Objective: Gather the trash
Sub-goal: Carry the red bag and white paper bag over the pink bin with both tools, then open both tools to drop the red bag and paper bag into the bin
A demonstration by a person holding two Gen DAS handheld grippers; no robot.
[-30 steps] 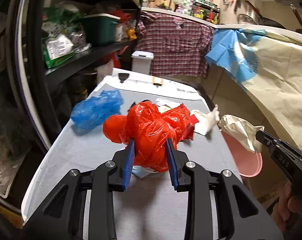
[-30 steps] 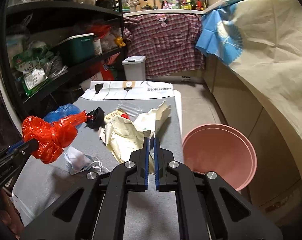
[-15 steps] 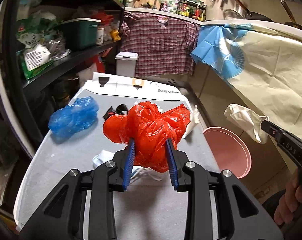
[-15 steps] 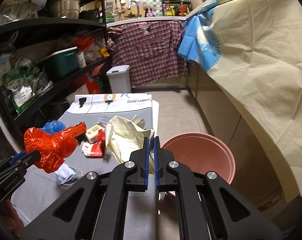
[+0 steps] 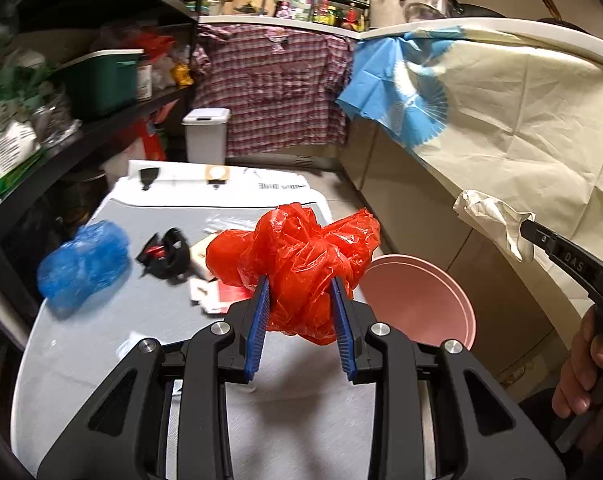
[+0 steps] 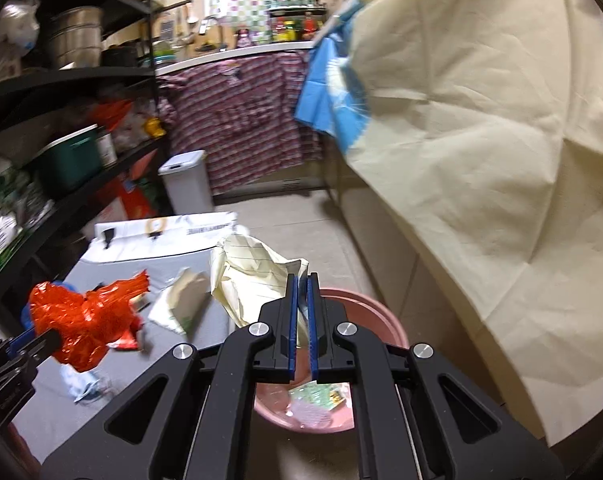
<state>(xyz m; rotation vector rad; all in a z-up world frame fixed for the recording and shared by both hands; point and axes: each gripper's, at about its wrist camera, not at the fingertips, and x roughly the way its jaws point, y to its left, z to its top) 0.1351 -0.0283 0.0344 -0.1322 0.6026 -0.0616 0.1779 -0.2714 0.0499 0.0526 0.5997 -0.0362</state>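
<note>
The left gripper [image 5: 301, 300] pinches a crumpled red plastic bag [image 5: 301, 256], light, soft and slippery (best held mid-bunch). The right gripper [image 6: 300, 312], nearly closed, clamps a crumpled cream paper [image 6: 253, 276]. Just beyond and below waits the pink basin [image 6: 381, 320].

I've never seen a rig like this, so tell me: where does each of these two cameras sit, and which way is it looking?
Left wrist: on the left gripper, looking along its fingers at the red bag it grips; a hand shows at right.
Right wrist: on the right gripper, shut on crumpled paper, above the pink basin.
Shared: bag, paper, basin, grey table.
</note>
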